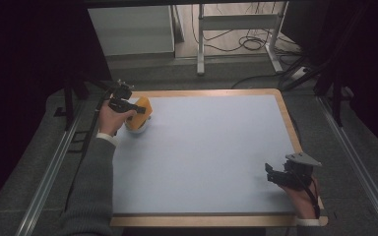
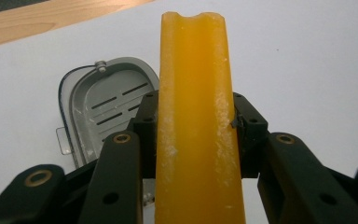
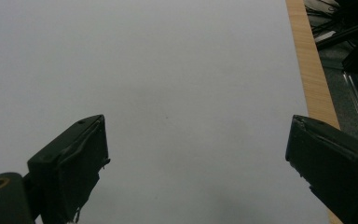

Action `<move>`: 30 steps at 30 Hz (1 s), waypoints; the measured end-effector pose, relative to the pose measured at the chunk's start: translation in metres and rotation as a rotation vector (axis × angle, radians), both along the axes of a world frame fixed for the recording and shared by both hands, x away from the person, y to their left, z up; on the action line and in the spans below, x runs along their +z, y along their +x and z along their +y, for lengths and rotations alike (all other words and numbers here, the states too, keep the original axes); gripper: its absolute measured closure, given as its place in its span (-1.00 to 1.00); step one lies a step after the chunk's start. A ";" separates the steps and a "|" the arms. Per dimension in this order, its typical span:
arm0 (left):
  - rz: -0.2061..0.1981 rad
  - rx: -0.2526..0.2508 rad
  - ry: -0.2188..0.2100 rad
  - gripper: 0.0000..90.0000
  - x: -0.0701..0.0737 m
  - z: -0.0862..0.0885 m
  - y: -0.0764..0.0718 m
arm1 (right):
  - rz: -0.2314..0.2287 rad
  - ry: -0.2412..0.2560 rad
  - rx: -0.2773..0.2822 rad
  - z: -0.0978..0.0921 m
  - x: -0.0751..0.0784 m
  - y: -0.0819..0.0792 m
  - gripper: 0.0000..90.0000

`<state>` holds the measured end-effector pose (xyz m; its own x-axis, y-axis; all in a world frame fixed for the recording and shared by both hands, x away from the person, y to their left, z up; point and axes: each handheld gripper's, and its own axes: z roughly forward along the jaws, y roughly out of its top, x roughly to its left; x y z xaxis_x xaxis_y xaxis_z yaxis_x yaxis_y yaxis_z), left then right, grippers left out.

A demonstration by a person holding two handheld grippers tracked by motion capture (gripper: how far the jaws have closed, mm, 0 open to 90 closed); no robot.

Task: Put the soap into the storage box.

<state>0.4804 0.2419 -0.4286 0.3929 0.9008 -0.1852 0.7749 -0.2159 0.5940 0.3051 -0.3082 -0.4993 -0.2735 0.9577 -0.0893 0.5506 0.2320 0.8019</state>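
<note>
Where the two black jaws of the left gripper point(image 2: 196, 135) meet, an orange bar point(image 2: 193, 116) is clamped between them, each jaw pressed against one of its long sides. The bar is seen end-on in the left gripper view, rising past the jaw tips, its far end slightly notched and its surface flecked with pale marks. Just behind and beside the jaws a grey dish point(image 2: 102, 100) with slots in its floor is seen lying on the white surface; a small metal fitting is set at its rim. Whether the bar touches the dish cannot be told. In the high view the left gripper point(image 1: 137, 109) is held at the far left corner of the counter point(image 1: 202, 157), with the orange bar point(image 1: 141, 112) over a pale container point(image 1: 139, 129) there.

The jaws of the right gripper point(image 3: 196, 154) are spread wide, with nothing between them, and bare white counter surface is seen beyond them, with the wooden edge strip point(image 3: 310, 60) running along one side. In the high view the right gripper point(image 1: 278, 174) is held low near the near right corner of the counter, well apart from the left one, with the grey three-cornered plate on top of it. The sleeve point(image 1: 91, 191) of the left arm is seen along the left edge.
</note>
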 end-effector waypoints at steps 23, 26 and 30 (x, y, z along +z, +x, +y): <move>-0.018 0.143 -0.022 0.36 -0.015 0.016 0.021 | 0.009 -0.004 -0.009 -0.004 -0.002 0.000 -0.87; -0.017 0.162 -0.026 0.36 -0.020 0.018 0.023 | 0.006 -0.001 -0.011 -0.005 -0.002 0.000 -0.87; -0.012 0.176 -0.031 0.36 -0.027 0.018 0.025 | 0.008 -0.001 -0.013 -0.005 -0.002 0.000 -0.87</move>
